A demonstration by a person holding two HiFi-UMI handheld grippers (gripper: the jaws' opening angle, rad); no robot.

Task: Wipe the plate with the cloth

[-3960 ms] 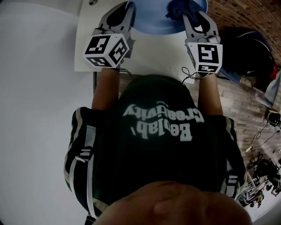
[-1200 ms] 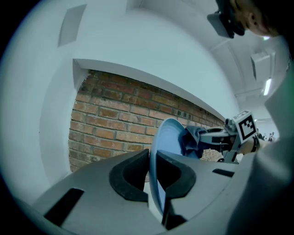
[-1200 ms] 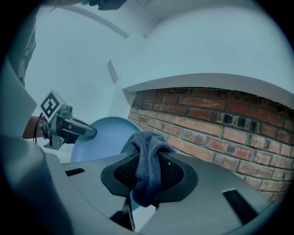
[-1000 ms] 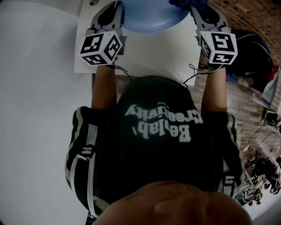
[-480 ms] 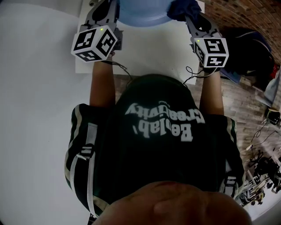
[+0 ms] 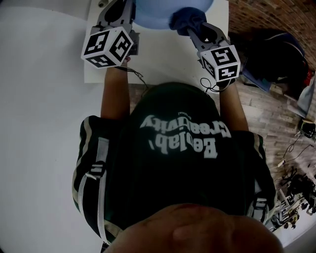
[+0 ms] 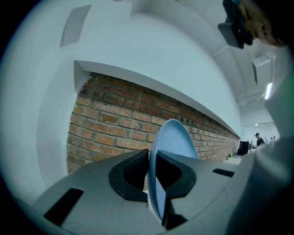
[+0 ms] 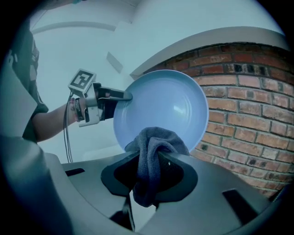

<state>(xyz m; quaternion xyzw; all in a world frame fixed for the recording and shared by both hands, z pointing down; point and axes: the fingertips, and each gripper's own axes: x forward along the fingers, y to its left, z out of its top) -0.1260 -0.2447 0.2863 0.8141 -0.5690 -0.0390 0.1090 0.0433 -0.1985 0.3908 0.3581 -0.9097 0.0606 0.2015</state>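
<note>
The light blue plate (image 6: 163,12) is held up on edge above the white table (image 6: 163,54). My left gripper (image 6: 123,7) is shut on its left rim; its jaws have just eased slightly wider, and the rim stays pinched between them. In the left gripper view the plate (image 7: 172,142) stands edge-on in the left gripper (image 7: 153,158). My right gripper (image 6: 195,30) is shut on a bunched dark blue cloth (image 6: 185,19). In the right gripper view the cloth (image 8: 154,151) rests against the lower face of the plate (image 8: 161,108), and the left gripper (image 8: 126,96) grips the rim.
A brick wall (image 8: 248,124) stands behind the plate, under a white ledge. To the right of the table lie a dark bag (image 6: 276,54) on a brick floor and a tangle of cables and gear (image 6: 296,188).
The right gripper has come down and leftward with the cloth onto the plate's lower part. The plate and left gripper have shifted a little up the picture.
</note>
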